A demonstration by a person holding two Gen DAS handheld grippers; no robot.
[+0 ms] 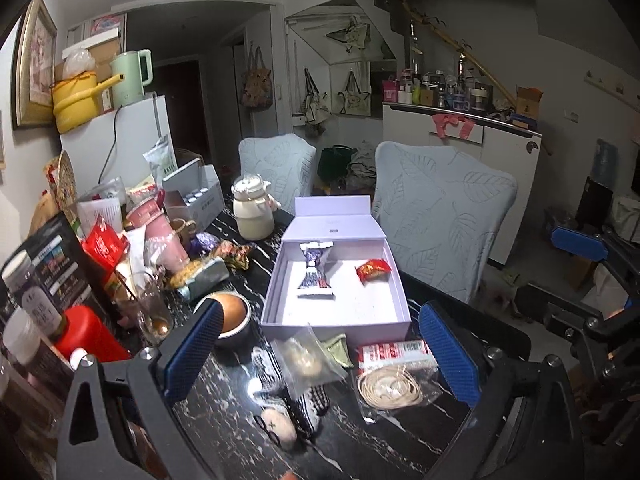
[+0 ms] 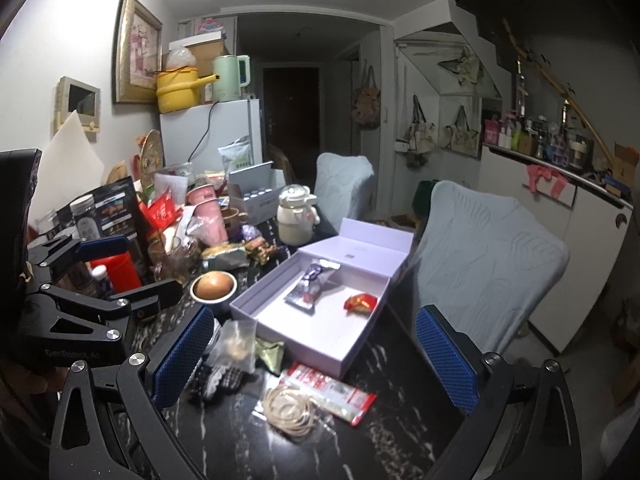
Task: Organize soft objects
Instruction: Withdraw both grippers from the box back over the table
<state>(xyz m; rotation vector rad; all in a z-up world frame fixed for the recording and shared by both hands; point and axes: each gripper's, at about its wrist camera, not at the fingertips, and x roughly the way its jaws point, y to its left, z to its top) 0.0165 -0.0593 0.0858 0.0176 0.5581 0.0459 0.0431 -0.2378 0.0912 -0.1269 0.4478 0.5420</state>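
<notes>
Grippers are both hanging wide apart, left gripper [image 1: 320, 360] and right gripper [image 2: 316, 356], holding nothing. Snack packets [image 1: 316, 268] are lying in the white box [image 1: 340, 320].

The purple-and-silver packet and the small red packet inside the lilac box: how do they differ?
The purple-and-silver snack packet is long, narrow and pinched at its middle; the small red snack packet is short and crumpled. The purple one lies near the middle of the open lilac cardboard box, the red one by its right wall. Both lie flat and apart.
</notes>
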